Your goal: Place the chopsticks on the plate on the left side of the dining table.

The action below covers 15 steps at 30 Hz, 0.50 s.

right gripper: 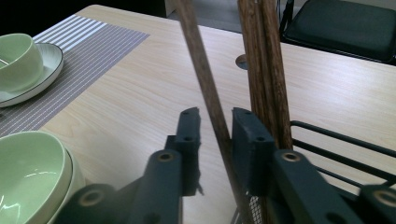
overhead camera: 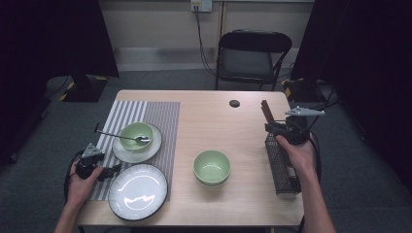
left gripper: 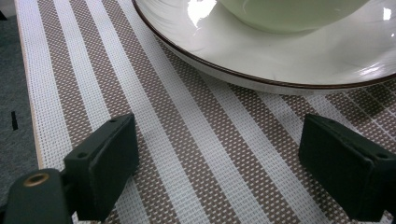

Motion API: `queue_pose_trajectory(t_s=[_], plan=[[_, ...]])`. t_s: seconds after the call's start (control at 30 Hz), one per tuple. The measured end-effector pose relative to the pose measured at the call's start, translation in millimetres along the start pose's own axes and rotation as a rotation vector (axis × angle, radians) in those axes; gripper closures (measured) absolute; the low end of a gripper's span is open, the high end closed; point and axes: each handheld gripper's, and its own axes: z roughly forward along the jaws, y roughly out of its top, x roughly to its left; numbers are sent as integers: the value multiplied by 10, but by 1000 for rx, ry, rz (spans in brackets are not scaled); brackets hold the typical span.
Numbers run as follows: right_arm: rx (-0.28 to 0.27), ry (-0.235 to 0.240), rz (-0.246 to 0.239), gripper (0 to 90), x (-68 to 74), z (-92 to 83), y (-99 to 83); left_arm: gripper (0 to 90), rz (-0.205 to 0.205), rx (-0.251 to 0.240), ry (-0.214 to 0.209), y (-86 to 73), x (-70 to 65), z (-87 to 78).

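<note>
Right gripper (right gripper: 215, 135) closes around one wooden chopstick (right gripper: 205, 88).

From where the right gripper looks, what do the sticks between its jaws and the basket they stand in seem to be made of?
The chopsticks look like dark brown wood with a matte finish: a fine lengthwise grain shows and there is no shine. The basket seems to be metal, thin black rods with a fine mesh wall, probably painted or coated. The right gripper has one chopstick between its jaws; whether the pads press on it I cannot tell.
</note>
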Motion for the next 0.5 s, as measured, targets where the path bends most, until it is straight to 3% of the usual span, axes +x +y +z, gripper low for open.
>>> queue_pose_trajectory(t_s=[0.5], plan=[[-84,17,9,814,7,-103,163,116,0,0,0,0,0,0]])
